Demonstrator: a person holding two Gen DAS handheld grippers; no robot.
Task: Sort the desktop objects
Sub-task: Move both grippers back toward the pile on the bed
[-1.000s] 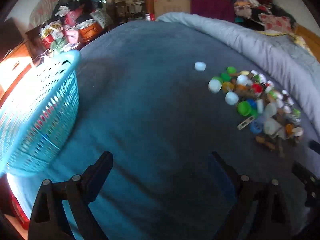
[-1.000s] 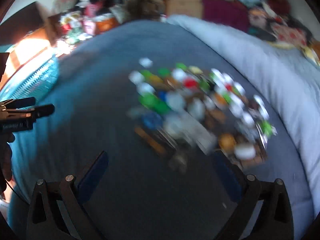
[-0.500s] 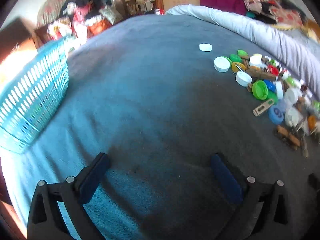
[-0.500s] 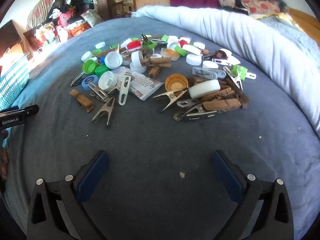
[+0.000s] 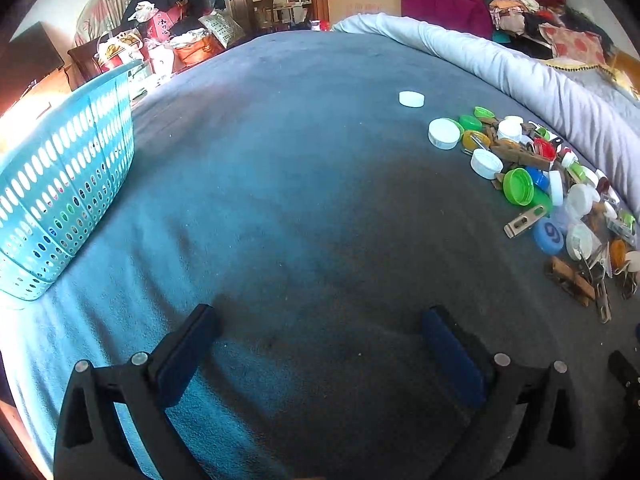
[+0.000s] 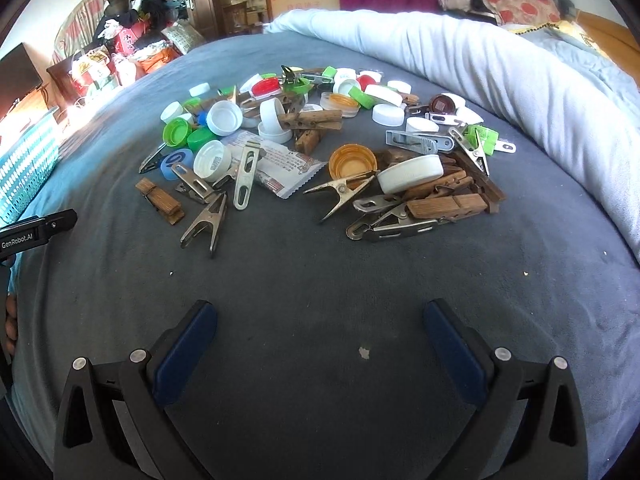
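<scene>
Right gripper (image 6: 320,320) spread wide above grey blanket (image 6: 320,280), facing heap of caps and clothespins (image 6: 320,140), left gripper (image 5: 318,326) equally wide, empty, turquoise basket (image 5: 60,184) apparently holding coloured items.

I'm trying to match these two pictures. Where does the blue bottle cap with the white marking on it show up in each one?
Left wrist view: the blue cap lies at the far right, on the near edge of the pile, beside a metal clip.
Right wrist view: the same blue cap sits left of centre, at the pile's left edge, next to a white cap.
Shared landmark: the turquoise basket, at the left edge of both views.
</scene>
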